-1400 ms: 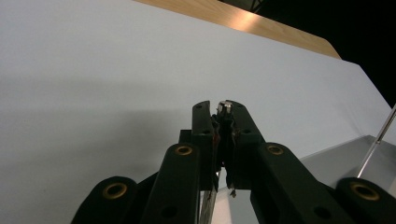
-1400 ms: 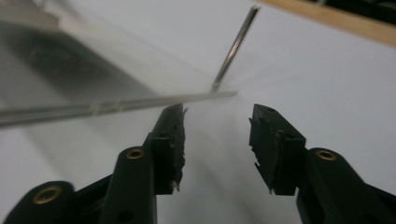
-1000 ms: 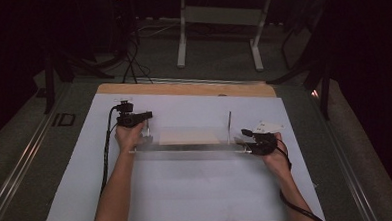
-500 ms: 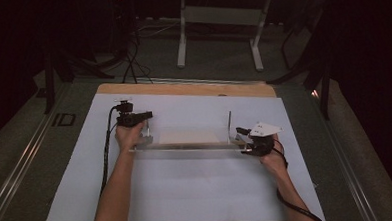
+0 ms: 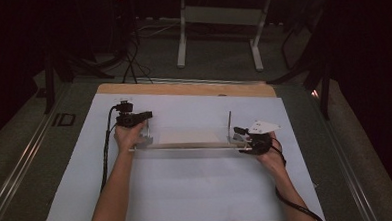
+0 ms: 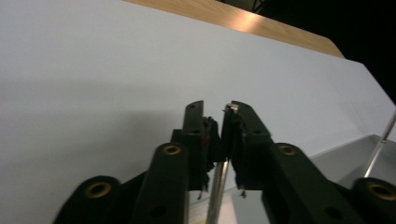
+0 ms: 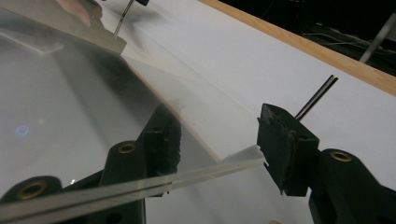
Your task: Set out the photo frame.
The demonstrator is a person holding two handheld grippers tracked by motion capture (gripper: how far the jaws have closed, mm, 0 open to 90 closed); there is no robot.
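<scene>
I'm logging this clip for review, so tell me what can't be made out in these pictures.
- Left gripper, left gripper view: its own jaws hide how far down the thin metal rod they pinch.
- Clear panel, right gripper view: glare and transparency blur its surface; the frame's left edge cuts it off.
- Right gripper, high view: too small and dim to tell whether its jaws touch the panel.
- Floor beyond the table: too dark.

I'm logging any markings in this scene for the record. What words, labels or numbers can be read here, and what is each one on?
"ID": large dark letters on the grey floor strip left of the table.
Nothing else is legible: the white sheet, the clear tray and both grippers, left and right, carry no readable print.
</scene>
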